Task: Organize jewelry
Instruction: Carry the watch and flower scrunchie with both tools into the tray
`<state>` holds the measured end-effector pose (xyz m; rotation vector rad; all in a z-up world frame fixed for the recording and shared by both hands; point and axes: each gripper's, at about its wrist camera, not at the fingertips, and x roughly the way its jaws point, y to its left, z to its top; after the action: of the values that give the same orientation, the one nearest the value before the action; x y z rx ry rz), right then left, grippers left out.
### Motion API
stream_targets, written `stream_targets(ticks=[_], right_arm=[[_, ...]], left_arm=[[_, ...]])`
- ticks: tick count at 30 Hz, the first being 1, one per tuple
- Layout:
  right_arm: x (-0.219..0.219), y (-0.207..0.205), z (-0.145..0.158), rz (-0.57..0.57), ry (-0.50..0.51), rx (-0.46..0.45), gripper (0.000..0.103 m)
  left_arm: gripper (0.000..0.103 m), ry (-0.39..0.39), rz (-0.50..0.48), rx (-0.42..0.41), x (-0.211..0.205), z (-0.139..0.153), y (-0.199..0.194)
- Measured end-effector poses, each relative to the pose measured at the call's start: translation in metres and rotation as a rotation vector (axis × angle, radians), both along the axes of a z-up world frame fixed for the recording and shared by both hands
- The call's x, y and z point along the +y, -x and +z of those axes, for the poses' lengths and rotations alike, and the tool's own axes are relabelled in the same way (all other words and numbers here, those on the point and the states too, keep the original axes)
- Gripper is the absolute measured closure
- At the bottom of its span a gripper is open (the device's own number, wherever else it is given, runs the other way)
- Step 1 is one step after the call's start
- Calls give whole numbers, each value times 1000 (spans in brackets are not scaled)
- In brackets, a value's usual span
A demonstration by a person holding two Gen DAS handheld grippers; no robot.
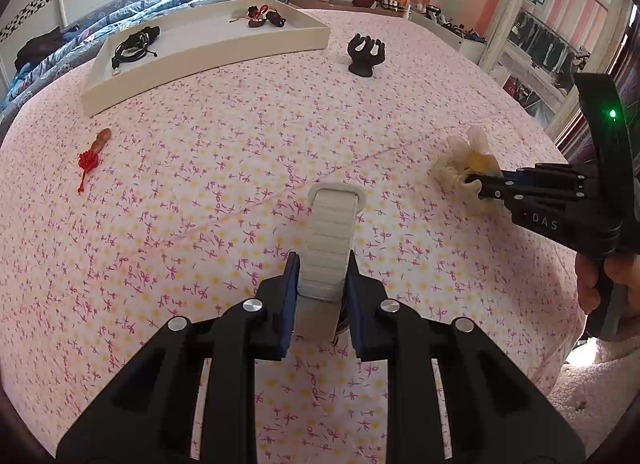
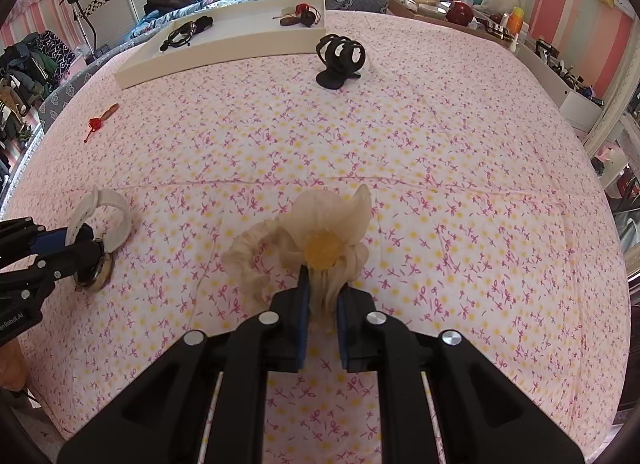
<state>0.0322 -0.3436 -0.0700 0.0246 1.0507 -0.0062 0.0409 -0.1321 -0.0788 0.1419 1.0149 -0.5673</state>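
We list the following on the flowered bedspread (image 1: 224, 167).

Left gripper (image 1: 320, 276): jaws closed partway against the white band of a watch (image 1: 326, 248), which stands on edge near the bed's near side; in the right view its metal case (image 2: 98, 270) rests on the cloth.

Right gripper (image 2: 322, 298): jaws pinched on the cream flower scrunchie (image 2: 320, 232), to the right of the watch, with open cloth between them.

Tray (image 1: 160, 75): white, at the far edge, holding black cords (image 1: 134, 45) and dark red pieces (image 1: 262, 17).

Black stand (image 1: 365, 53): just beside the tray's right end, apart from it.

Red tassel charm (image 1: 90, 157): alone near the left edge.

We note a wide bare stretch of cloth between both grippers and the tray.
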Motion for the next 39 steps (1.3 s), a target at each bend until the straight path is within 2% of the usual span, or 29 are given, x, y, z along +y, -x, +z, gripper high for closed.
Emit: stream_targets(ticks=[22, 33, 39], right_arm=[[0, -17, 14, -1, 6, -44, 92], [16, -64, 60, 45, 70, -151, 92], [28, -110, 88, 69, 86, -216, 92]], left_arm=[[84, -19, 61, -21, 18, 15, -15], [84, -74, 147, -79, 44, 40, -61], [84, -89, 206, -129, 57, 62, -99]])
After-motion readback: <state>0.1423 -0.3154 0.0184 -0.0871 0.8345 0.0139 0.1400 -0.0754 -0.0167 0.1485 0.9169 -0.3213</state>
